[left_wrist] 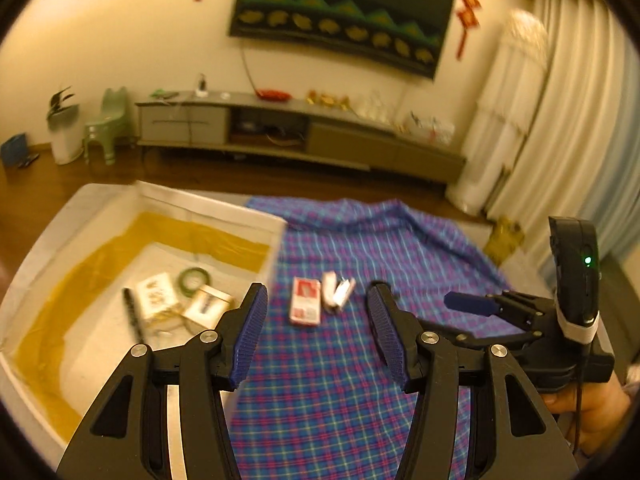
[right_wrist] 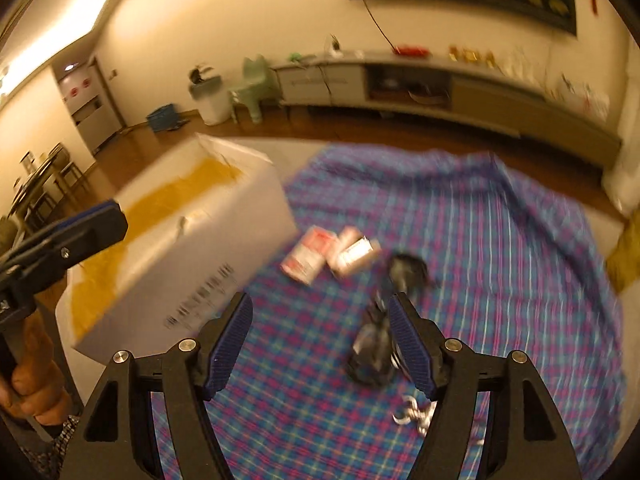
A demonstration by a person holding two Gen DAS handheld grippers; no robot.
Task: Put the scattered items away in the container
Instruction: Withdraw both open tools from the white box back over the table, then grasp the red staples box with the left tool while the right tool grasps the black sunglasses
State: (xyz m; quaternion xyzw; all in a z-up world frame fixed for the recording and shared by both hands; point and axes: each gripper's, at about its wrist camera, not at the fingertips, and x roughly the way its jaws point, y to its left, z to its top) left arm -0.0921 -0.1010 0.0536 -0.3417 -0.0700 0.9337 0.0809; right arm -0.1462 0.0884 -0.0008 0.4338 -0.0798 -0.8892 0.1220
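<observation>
A white cardboard box [left_wrist: 208, 210] with tan tape stands on the left; it also shows in the right wrist view [right_wrist: 224, 216]. Inside lie a green tape roll [left_wrist: 194, 280], small cartons [left_wrist: 156, 294] and a black pen [left_wrist: 132, 314]. On the plaid cloth [left_wrist: 340, 380] lie a red-and-white pack [left_wrist: 306, 301] and small white boxes [left_wrist: 338, 290]. My left gripper [left_wrist: 318, 326] is open and empty, just short of the pack. My right gripper [right_wrist: 320, 340] is open and empty above the cloth [right_wrist: 500, 280]; a dark crumpled item [right_wrist: 376, 340] lies by its right finger, a silver clip [right_wrist: 412, 416] below.
A long TV cabinet [left_wrist: 304, 132] runs along the far wall, with a green stool [left_wrist: 104, 128] and white bin [left_wrist: 66, 136] at its left. Curtains [left_wrist: 560, 120] hang at the right. The right gripper shows in the left wrist view [left_wrist: 472, 304].
</observation>
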